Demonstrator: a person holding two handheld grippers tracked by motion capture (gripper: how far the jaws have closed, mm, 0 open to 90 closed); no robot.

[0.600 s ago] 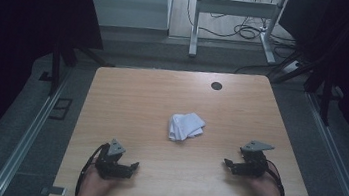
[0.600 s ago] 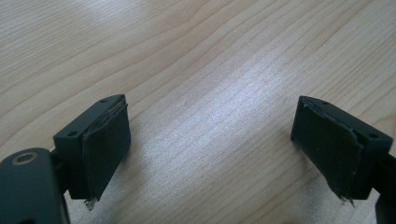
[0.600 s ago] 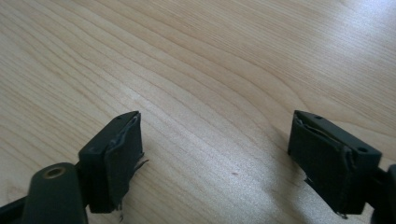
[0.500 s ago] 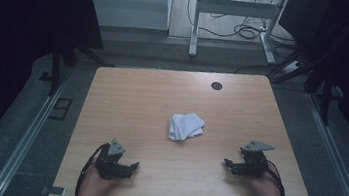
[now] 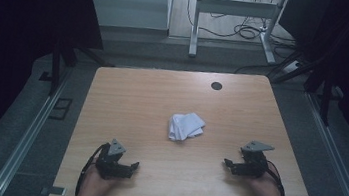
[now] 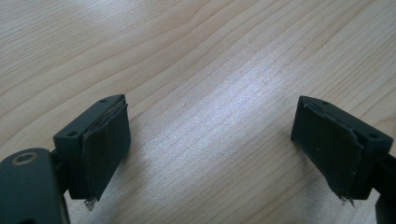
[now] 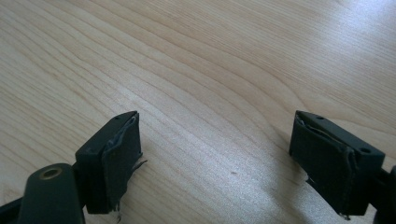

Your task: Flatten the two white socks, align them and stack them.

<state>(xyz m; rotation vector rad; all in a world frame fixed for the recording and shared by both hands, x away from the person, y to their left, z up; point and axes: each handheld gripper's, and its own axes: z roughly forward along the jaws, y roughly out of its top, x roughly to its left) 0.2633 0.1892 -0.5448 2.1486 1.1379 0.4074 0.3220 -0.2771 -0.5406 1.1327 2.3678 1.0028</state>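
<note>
Near the counter's (image 5: 127,97) front edge nothing has shifted: left hand-held gripper (image 5: 126,165) and right hand-held gripper (image 5: 229,163) both rest wide open and empty (jaws over bare wood), the crumpled white cloth (image 5: 185,126) untouched mid-counter, so work hasn't begun.

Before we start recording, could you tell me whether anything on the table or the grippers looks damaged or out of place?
The pad linings on both grippers look worn: frayed, peeling edges on the left gripper and the right gripper. The white cloth lies crumpled mid-table.
</note>
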